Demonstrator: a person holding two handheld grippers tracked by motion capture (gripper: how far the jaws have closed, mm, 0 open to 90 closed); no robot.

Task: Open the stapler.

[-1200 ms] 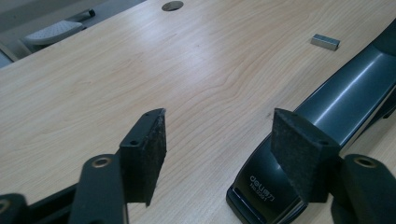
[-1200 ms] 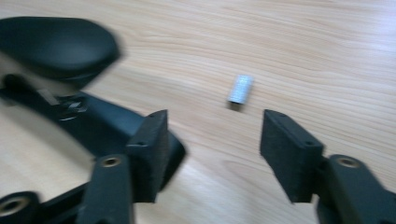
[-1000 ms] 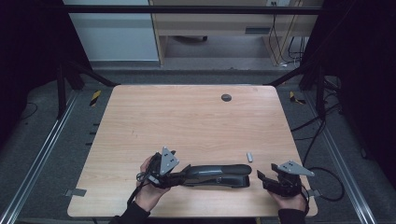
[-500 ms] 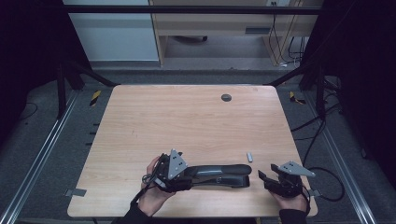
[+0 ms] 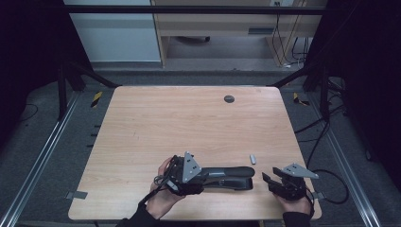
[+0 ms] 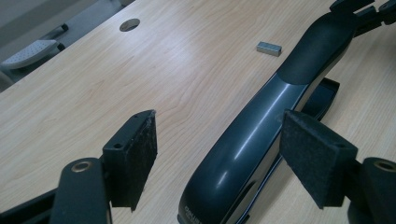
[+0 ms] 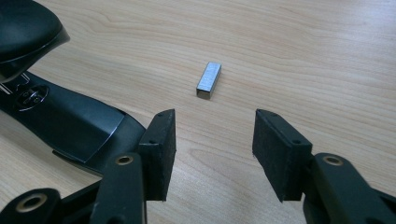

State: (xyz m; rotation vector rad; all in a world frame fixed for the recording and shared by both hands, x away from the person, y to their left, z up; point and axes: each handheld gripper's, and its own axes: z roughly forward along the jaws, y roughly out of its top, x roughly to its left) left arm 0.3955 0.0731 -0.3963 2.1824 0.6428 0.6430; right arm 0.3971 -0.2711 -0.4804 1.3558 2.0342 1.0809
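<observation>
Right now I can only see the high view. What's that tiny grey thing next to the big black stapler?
Observer: The right gripper view shows it close up. It's a small block of staples, lying apart from the stapler.
Operator: Is my right gripper grabbing it?
Observer: No. The right gripper has just been closing its jaws, but nothing is between them. The block lies ahead of the tips.
Operator: And my left one?
Observer: In the left gripper view, the left gripper has the stapler's back end between its open jaws. The pad at the left of that view is clear of it.
</observation>
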